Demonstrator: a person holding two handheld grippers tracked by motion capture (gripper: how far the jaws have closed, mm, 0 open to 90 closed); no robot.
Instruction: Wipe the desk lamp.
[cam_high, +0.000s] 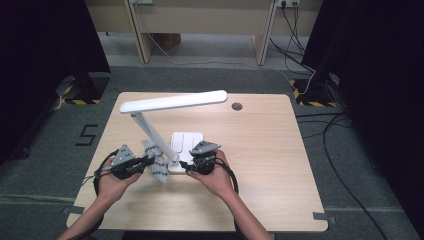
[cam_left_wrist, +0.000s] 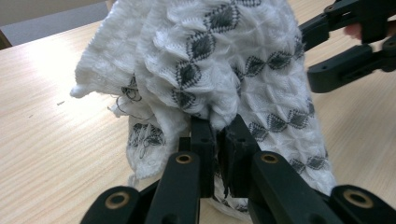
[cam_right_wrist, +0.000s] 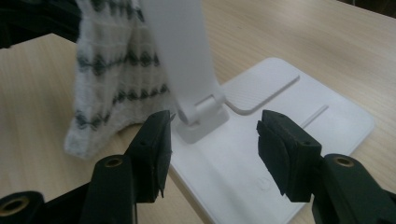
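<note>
- The left gripper has its jaws pinched tight on a fold of a white knitted cloth with dark diamond patterns, and holds it up so that it hangs beside the sloping arm of a white desk lamp.
- In the high view the cloth dangles just left of the lamp's arm, with its lower end close to the table or touching it; which of the two is hard to tell.
- The right gripper stands wide open with nothing between its pads. Its jaws sit on either side of the hinge where the lamp's arm meets the flat base, touching neither.
- In the high view the right gripper hovers at the near edge of the base, well within reach of the cloth.
- Step in hand, as it looks: wiping the lamp with the cloth, the left gripper doing the wiping while the right is free of the lamp.
- The next move probably calls for the right gripper either to steady the base or arm so the lamp does not slide or tip, or to take a second hold on the cloth.
- The left gripper then needs to press the cloth against the lamp's arm and draw it along without snagging the knit on the hinge.
</note>
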